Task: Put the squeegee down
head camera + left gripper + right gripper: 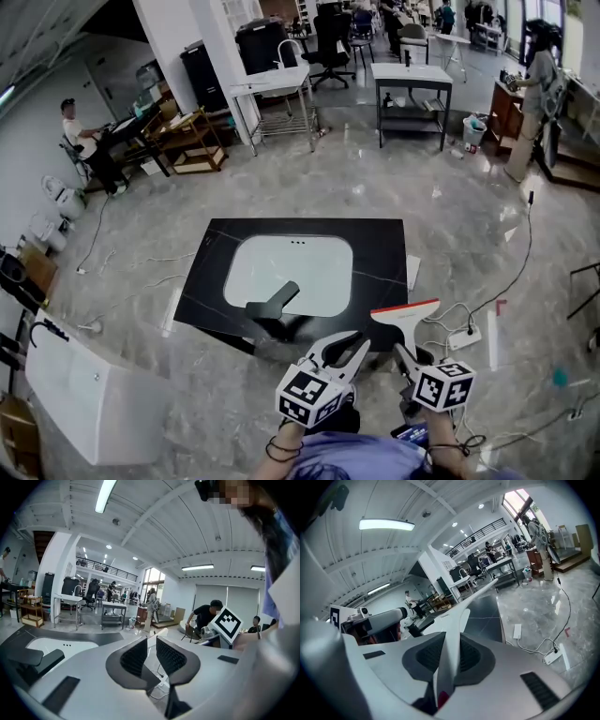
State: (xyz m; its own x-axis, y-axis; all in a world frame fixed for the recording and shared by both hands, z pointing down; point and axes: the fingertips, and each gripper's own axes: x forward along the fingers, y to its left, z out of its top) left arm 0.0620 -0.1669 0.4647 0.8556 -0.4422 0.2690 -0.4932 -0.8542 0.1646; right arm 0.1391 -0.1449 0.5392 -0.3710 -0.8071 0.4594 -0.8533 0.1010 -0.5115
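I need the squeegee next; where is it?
In the head view, lower right: the squeegee is clamped in the right gripper, by the near right corner of the black countertop.

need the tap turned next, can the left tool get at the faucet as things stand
Probably yes: the left tool is open and empty, and nothing stands between it and the faucet just ahead.

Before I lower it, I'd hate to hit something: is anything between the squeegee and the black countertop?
Nothing visible. The squeegee, clamped in the right tool, hangs by the near right corner of the countertop, which looks bare; the faucet stands further left.
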